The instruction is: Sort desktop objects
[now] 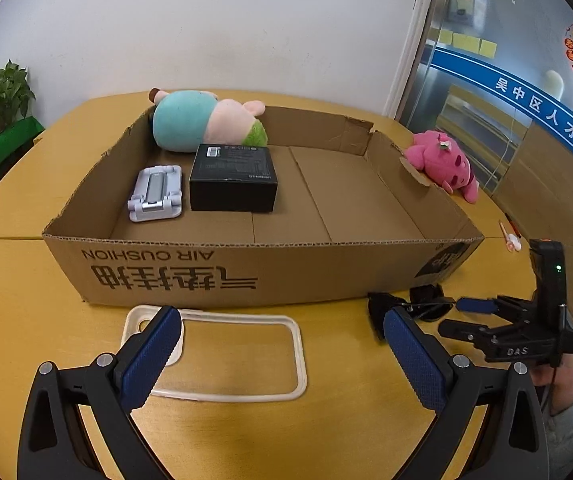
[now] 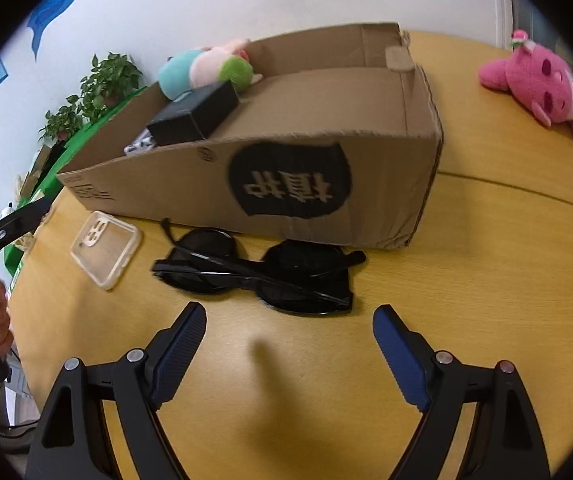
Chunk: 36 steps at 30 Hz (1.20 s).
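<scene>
We're at the pickup step: right tongs (image 2: 288,340) wide, empty, just short of the sunglasses (image 2: 258,272) on the desk (image 2: 486,280) beside the box (image 2: 286,152). Left tongs (image 1: 282,344) wide over the phone case (image 1: 238,356). Next we straddle, squeeze.

Both fisheye views were bright and evenly lit, with dark vignetted corners and bowed edges. The worktop (image 2: 486,280) carried soft shadows, and the right wrist view was slightly motion-blurred.

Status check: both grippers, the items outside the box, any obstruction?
Left gripper open over phone case. Right gripper open, short of sunglasses. Both items on table by cardboard box. Nothing in the way.
</scene>
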Motion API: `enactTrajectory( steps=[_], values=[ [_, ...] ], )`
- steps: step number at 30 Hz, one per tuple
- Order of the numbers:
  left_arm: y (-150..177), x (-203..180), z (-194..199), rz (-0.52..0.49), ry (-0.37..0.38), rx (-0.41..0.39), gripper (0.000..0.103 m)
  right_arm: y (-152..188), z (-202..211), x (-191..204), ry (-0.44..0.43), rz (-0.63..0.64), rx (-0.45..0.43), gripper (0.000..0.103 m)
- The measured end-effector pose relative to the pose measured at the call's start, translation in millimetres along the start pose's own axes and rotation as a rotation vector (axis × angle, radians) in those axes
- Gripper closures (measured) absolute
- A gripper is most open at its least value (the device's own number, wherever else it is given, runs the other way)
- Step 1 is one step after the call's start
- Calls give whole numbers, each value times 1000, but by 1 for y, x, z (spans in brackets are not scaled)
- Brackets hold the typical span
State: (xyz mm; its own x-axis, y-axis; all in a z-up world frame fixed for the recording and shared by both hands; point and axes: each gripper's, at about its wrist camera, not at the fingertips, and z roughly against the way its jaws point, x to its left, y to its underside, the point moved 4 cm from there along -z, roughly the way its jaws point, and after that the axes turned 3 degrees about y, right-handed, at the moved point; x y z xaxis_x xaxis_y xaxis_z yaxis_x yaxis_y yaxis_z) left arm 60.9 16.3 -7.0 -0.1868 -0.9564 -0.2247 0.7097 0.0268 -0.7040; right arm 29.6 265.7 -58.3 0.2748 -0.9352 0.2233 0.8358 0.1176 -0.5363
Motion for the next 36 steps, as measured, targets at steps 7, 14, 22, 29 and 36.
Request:
enactTrajectory(
  steps=[7, 14, 22, 29, 36],
  values=[
    [7, 4, -2, 14, 6, 13, 1, 23, 0, 54, -125, 91, 33, 15],
    [10, 3, -10, 27, 36, 39, 1, 16, 19, 65, -5, 204, -35, 15],
    [17, -13, -23, 73, 144, 122, 1, -1, -22, 57, -38, 292, 14, 16],
    [17, -25, -32, 71, 213, 148, 1, 17, -9, 91, -86, 310, -16, 39],
    [21, -26, -51, 129, 279, 205, 5, 6, -17, 98, -92, 317, -1, 41]
  ],
)
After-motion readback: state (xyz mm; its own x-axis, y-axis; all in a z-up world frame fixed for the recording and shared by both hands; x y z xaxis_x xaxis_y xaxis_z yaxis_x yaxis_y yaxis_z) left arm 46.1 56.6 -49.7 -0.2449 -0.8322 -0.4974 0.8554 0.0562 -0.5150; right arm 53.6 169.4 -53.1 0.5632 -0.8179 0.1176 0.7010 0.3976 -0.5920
